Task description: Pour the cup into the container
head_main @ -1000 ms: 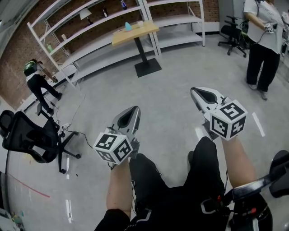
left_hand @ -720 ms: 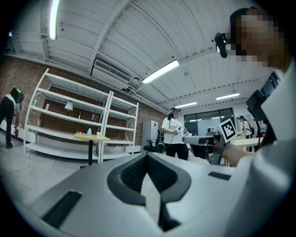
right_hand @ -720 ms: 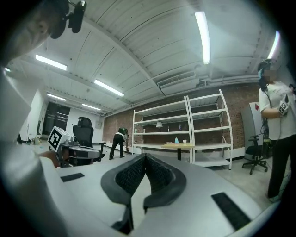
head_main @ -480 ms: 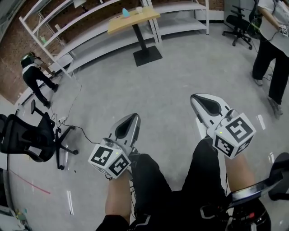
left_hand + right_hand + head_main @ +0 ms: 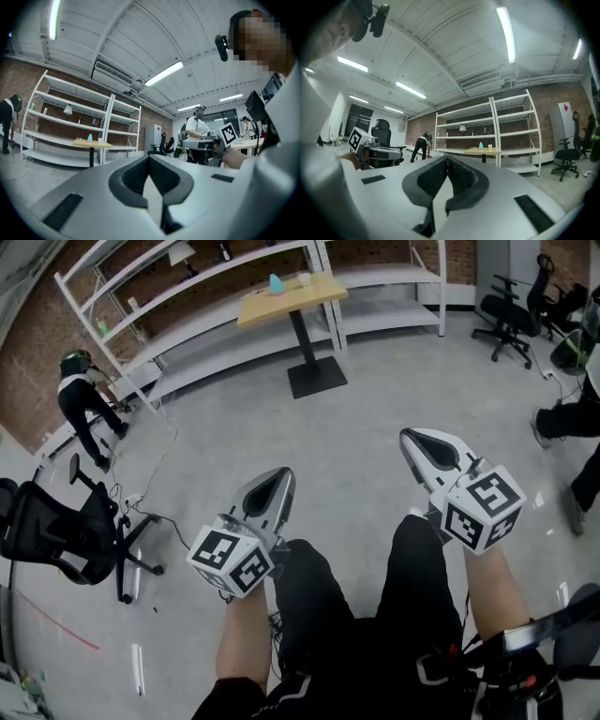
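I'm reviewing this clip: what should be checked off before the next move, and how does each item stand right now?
1. Left gripper empty, jaws together: ok.
2. Right gripper empty, jaws together: ok.
3. Small white cup located, standing on the light wooden pedestal table: ok.
4. Something in the cup to pour: cannot tell, it is too far off.
5. Container identified: cannot tell; only a teal cone-shaped object shows beside the cup.
6. Table within reach of either gripper: not ok; it stands far across the grey floor.
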Available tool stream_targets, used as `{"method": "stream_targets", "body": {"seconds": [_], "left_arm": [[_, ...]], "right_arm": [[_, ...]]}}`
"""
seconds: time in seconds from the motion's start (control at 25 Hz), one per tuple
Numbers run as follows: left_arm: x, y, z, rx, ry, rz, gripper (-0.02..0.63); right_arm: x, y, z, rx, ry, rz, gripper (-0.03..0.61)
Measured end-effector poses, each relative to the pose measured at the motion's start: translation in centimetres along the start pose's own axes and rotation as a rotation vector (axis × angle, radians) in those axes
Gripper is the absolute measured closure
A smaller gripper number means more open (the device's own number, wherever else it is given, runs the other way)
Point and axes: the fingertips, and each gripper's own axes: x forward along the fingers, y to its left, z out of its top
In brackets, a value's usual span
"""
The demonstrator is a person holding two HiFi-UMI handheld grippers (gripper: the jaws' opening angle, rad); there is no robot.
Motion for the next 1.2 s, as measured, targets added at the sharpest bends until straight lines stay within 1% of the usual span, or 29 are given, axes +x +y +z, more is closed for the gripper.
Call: {"method": "stream_targets", "body": {"seconds": [0.12,0.24,0.36,0.44,0.52,0.64,0.96,1.2], "left_arm": [[2.0,2.2,0.0,-0.014,0.002,-0.004,0.612],[5.2,4.2,-1.0,-0.026,0.014,-0.031,0.612],[9.2,5.6,-2.3,-0.043,0.034,-0.056,0.612],[11.6,6.7,-2.6,-0.045,0.046,-0.058,0.612],[13.2,7.9,-2.9,-0.042,0.06,-0.057,0.612],[15.0,10.3,-2.4,-0.028,0.065,-0.039,0.612],[19.9,16.5,0.9,0.029,0.026,-0.018,0.612],[24.1,22.7,0.8,0.02,0.019,0.011,0.612]], "right_arm": [[2.6,-1.3,-0.6,0.003,0.022,-0.005,0.577],[5.0,-2.9,-2.0,-0.001,0.045,-0.015,0.577],[6.3,-6.0,-4.0,0.038,0.06,-0.045,0.577],[7.2,-8.2,-5.1,0.07,0.073,-0.062,0.577],[8.6,-9.6,-5.7,0.079,0.08,-0.065,0.577],[11.4,-11.1,-5.2,0.067,0.065,-0.054,0.577],[20.3,-15.3,-2.4,0.046,0.013,-0.029,0.577],[28.1,-18.1,-1.9,0.026,0.004,0.013,0.577]]}}
